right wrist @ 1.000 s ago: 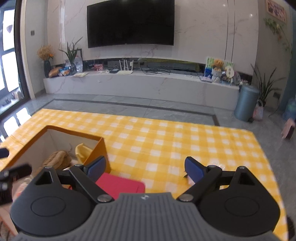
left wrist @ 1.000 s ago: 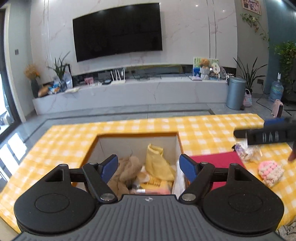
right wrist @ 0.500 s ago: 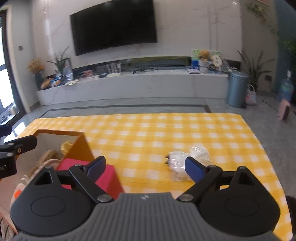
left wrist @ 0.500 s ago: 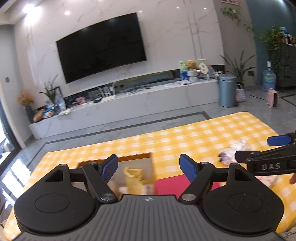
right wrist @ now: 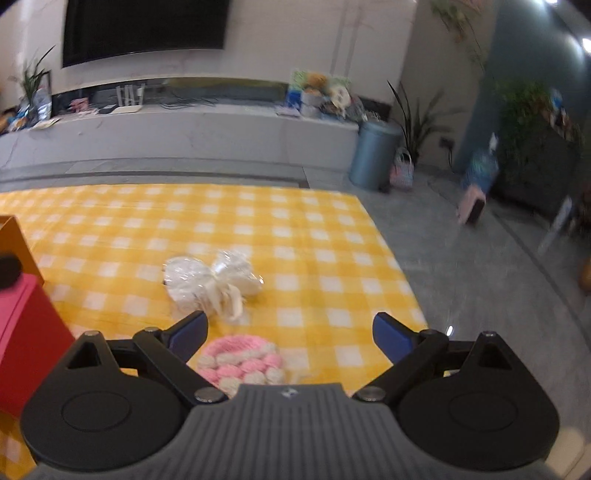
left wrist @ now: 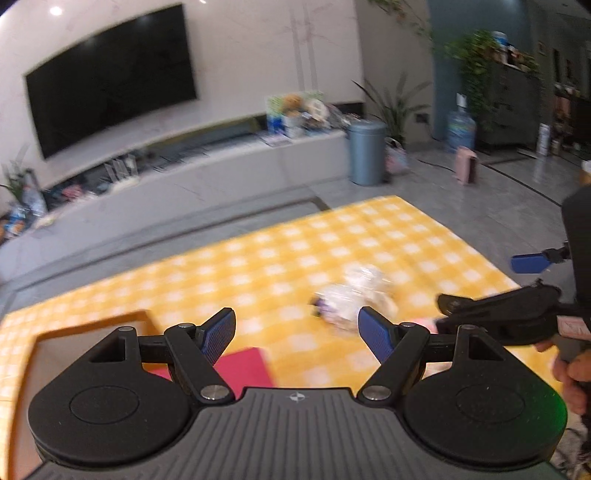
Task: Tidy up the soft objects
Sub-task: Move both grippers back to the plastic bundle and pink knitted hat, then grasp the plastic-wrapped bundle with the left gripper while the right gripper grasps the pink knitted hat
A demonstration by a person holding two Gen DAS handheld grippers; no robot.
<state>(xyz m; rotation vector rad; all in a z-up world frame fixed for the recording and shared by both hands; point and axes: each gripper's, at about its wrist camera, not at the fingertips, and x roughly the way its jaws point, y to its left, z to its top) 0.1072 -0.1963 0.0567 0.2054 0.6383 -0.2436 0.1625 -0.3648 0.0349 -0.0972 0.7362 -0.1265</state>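
White bundle (right wrist: 212,282) lying crosswise

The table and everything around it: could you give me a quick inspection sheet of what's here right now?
Surface: yellow-and-white checked tablecloth covering the table.
Job's things: white soft bundle in clear plastic wrap lying mid-table; pink-and-white knitted piece nearer, just ahead of the right tool; open orange-rimmed box at the left, contents hidden.
Clutter: red flat-topped block beside the box.
Grippers: left tool open, empty; right tool open, empty.
Cables: some on the TV bench, blurred.
Surroundings: wall television, grey bin, plants, water bottle.
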